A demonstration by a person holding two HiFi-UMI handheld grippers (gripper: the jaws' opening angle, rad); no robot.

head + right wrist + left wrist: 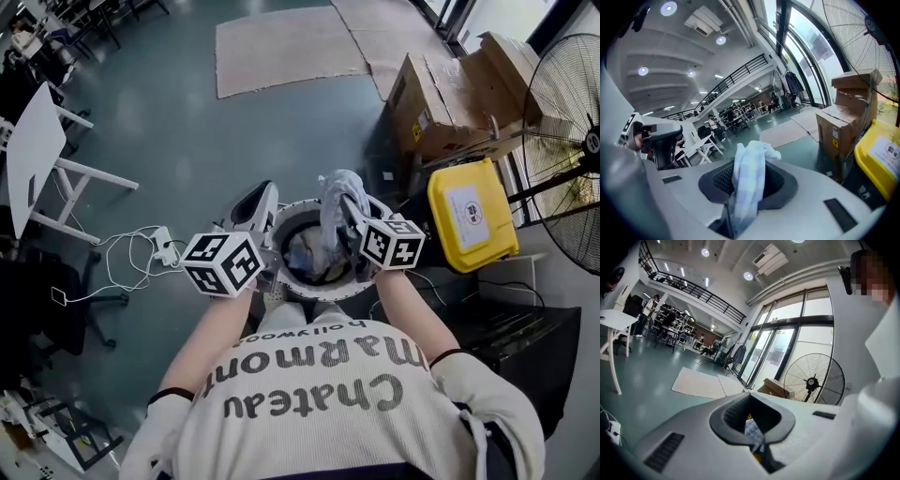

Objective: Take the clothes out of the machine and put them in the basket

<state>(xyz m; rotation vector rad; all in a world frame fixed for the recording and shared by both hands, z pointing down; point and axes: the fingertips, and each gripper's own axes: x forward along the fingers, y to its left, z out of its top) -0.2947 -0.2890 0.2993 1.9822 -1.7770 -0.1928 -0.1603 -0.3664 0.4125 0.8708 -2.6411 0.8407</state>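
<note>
Right claw (743,197) clenched on pale blue-white checked garment (751,161), bunched, drooping; left claw (754,434) pinched closed.

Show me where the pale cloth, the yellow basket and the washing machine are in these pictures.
pale cloth (747,178), right gripper view, middle of the hanging fold.
yellow basket (469,248), head view, bare yellow top below the label.
washing machine (292,208), head view, white rim of the opening.

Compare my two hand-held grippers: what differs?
The right hand-held gripper is shut on a pale cloth; the left hand-held gripper shows only a checked sliver, grip unclear. The right sits at the right rim of the machine, the left at its left. Both hover by its opening.
</note>
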